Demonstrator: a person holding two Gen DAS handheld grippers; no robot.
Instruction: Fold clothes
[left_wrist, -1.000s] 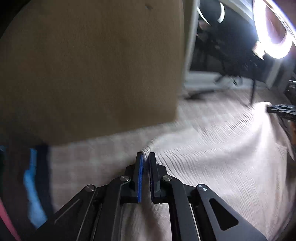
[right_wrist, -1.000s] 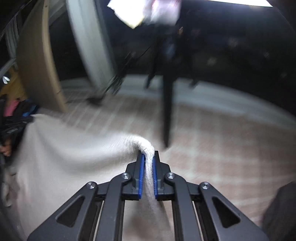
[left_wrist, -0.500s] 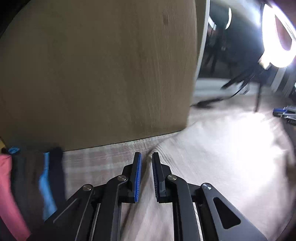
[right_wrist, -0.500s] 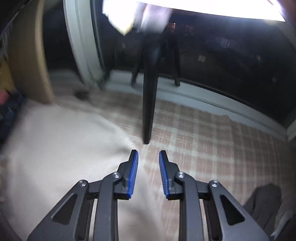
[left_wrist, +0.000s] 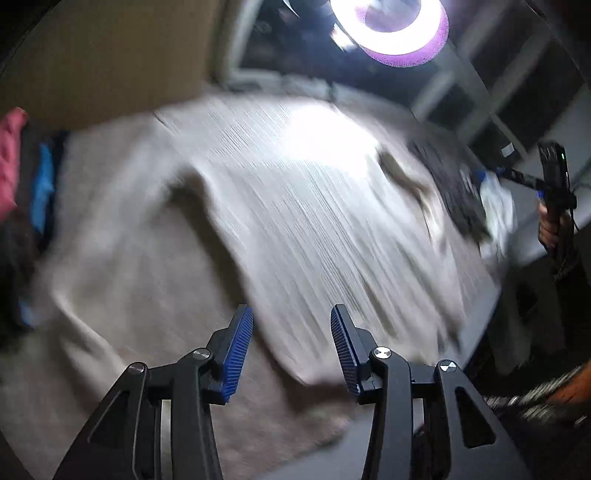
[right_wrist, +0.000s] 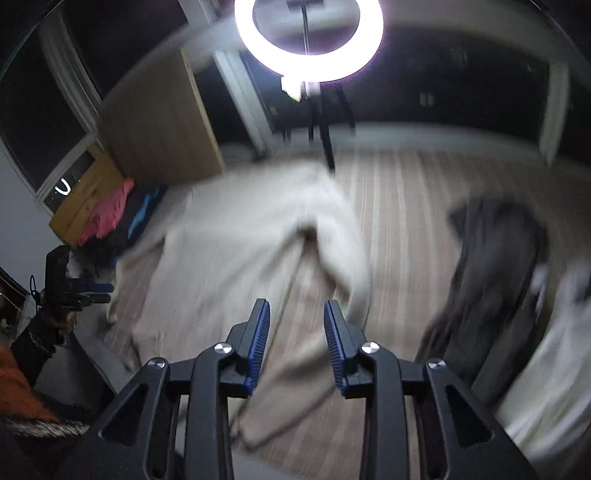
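A cream ribbed knit garment (left_wrist: 295, 229) lies spread flat on the checked bed cover (right_wrist: 406, 206); it also shows in the right wrist view (right_wrist: 236, 236). Both views are motion-blurred. My left gripper (left_wrist: 291, 317) is open and empty, raised above the garment's near edge. My right gripper (right_wrist: 296, 308) is open and empty, raised above the garment's right side. Each gripper shows small at the edge of the other's view, the right one (left_wrist: 517, 175) and the left one (right_wrist: 94, 290).
A dark grey garment (right_wrist: 495, 258) and a white one (right_wrist: 554, 332) lie to the right on the bed. Pink and blue clothes (right_wrist: 110, 214) are piled at the left by a wooden board (right_wrist: 155, 122). A ring light (right_wrist: 308, 37) on a stand stands at the far side.
Both grippers let go of the cream garment, opened wide and pulled back and up. The garment dropped flat onto the bed.
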